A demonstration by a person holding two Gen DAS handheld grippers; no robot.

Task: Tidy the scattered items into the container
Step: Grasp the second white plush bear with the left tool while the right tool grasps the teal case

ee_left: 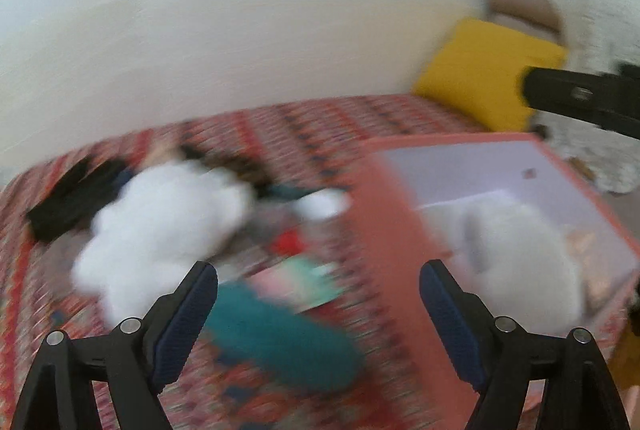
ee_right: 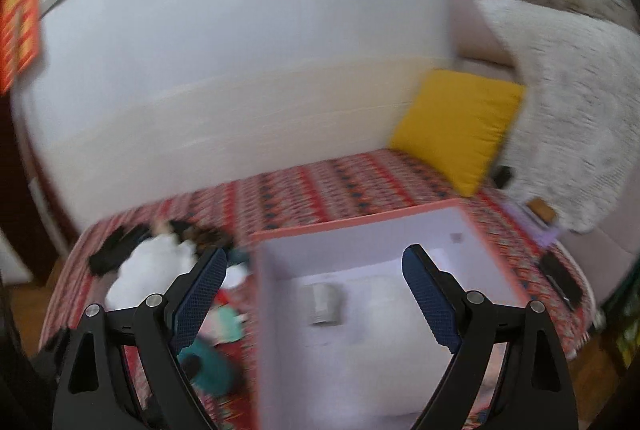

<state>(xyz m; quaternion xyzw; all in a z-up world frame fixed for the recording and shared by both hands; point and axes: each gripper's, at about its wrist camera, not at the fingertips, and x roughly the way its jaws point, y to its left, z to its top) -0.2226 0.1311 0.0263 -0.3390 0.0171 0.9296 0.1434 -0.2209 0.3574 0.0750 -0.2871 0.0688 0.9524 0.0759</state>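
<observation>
A bed (ee_right: 360, 186) with a red patterned cover fills both views, and the pink box (ee_right: 360, 222) with white inner walls stands on it; everything else is placed from that box. Behind the box, a yellow cushion (ee_right: 456, 126) leans against the wall. Inside the box lies a large white soft thing (ee_left: 516, 262), and the right wrist view also shows a small pale cylinder (ee_right: 326, 304) on its floor; blur hides what either is. To the left of the box, scattered on the cover, are a white fluffy item (ee_left: 160, 226), a teal item (ee_left: 280, 338) nearest the camera, a black garment (ee_left: 68, 198) farthest left, and a small red piece (ee_left: 290, 244).

The left gripper (ee_left: 319, 272) hangs over the box's left wall, fingers spread wide and empty. The right gripper (ee_right: 315, 254) is above the box opening, fingers likewise wide apart, holding nothing.
</observation>
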